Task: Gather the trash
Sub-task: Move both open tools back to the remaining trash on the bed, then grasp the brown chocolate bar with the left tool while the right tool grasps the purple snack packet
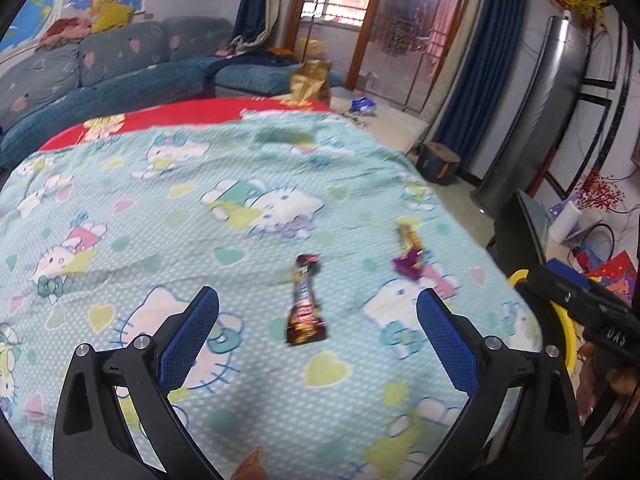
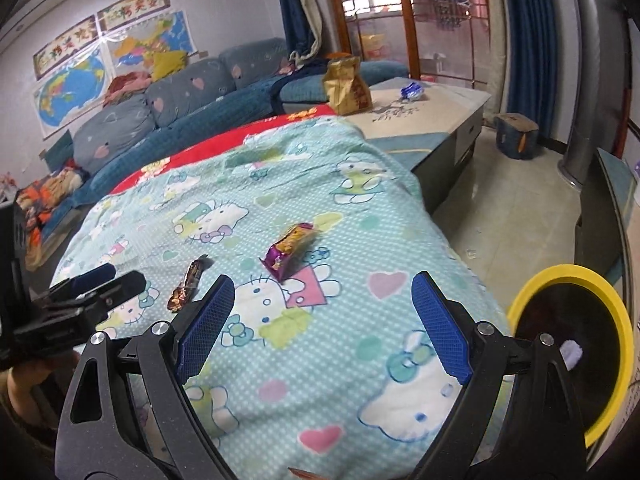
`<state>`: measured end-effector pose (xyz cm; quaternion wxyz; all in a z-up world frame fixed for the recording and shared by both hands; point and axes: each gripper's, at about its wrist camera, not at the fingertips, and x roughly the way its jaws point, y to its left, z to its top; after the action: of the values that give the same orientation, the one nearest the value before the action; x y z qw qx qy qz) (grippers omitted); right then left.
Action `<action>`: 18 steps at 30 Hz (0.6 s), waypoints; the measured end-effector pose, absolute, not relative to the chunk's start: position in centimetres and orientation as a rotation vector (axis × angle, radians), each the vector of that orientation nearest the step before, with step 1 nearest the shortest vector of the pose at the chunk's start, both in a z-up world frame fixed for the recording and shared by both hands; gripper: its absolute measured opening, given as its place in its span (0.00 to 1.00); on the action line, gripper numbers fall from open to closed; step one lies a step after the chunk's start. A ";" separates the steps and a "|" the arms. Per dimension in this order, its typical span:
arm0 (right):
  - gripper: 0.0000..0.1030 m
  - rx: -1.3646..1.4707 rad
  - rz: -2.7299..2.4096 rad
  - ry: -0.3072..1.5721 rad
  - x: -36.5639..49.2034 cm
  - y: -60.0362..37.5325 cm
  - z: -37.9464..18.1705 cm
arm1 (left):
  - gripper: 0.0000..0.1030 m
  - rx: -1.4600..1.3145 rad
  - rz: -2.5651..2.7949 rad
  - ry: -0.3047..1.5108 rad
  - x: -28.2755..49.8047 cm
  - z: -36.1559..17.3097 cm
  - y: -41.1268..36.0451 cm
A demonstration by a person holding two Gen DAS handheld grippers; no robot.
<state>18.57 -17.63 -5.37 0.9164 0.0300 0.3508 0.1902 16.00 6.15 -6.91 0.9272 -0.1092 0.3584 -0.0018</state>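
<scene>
A dark brown candy wrapper (image 1: pixel 306 300) lies flat on the cartoon-cat bedspread (image 1: pixel 200 208), just ahead of my left gripper (image 1: pixel 318 308), which stands open and empty above the cloth. A purple and yellow snack wrapper (image 1: pixel 408 254) lies to its right. In the right wrist view the purple wrapper (image 2: pixel 290 250) sits ahead of my right gripper (image 2: pixel 322 294), open and empty, and the brown wrapper (image 2: pixel 188 282) lies to the left. A yellow-rimmed bin (image 2: pixel 618 344) stands at the bed's right side. A brown scrap (image 1: pixel 250 466) shows at the bottom edge.
A blue sofa (image 1: pixel 100 68) runs along the far side. A low table (image 2: pixel 436 120) beyond the bed carries a gold paper bag (image 2: pixel 346 86) and a blue wrapper (image 2: pixel 412 92). A blue stool (image 2: pixel 516 136) stands on the tiled floor. The other gripper (image 2: pixel 96 284) shows at left.
</scene>
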 end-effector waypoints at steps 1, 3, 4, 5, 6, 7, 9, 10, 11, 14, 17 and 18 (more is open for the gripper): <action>0.80 0.056 0.393 0.731 19.0 -17.1 -5.6 | 0.93 -0.234 -0.005 0.747 16.2 -7.4 6.6; 0.80 0.044 0.395 0.747 19.9 -16.2 -6.1 | 0.91 -0.246 -0.004 0.759 16.3 -8.0 6.9; 0.80 0.041 0.395 0.752 20.2 -16.0 -6.3 | 0.87 -0.259 -0.013 0.770 16.4 -8.4 7.1; 0.80 0.039 0.396 0.758 20.6 -15.6 -6.6 | 0.77 -0.267 -0.022 0.777 16.5 -8.6 7.2; 0.80 0.037 0.394 0.768 21.1 -15.1 -6.9 | 0.72 -0.271 -0.026 0.786 16.7 -9.0 7.3; 0.80 0.037 0.394 0.774 21.6 -14.8 -7.1 | 0.71 -0.276 -0.033 0.796 16.9 -9.3 7.3; 0.79 0.036 0.395 0.797 22.7 -13.9 -7.7 | 0.62 -0.303 -0.062 0.816 17.3 -10.0 7.3; 0.78 0.037 0.395 0.806 23.2 -13.4 -7.9 | 0.60 -0.312 -0.070 0.823 17.5 -10.3 7.3; 0.78 0.040 0.396 0.813 23.7 -13.1 -8.1 | 0.56 -0.314 -0.074 0.829 17.6 -10.5 7.2; 0.73 0.050 0.413 0.836 25.1 -11.7 -8.5 | 0.49 -0.302 -0.074 0.847 18.2 -11.1 7.0; 0.68 0.034 0.420 0.853 26.3 -10.4 -9.0 | 0.45 -0.304 -0.070 0.857 18.6 -11.6 7.0; 0.65 0.027 0.421 0.865 26.7 -9.9 -9.4 | 0.43 -0.298 -0.064 0.865 18.8 -11.8 7.0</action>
<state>26.72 -9.91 -9.38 0.8866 0.0129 0.4159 0.2023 18.83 6.96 -11.84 0.8967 -0.1441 0.4173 -0.0308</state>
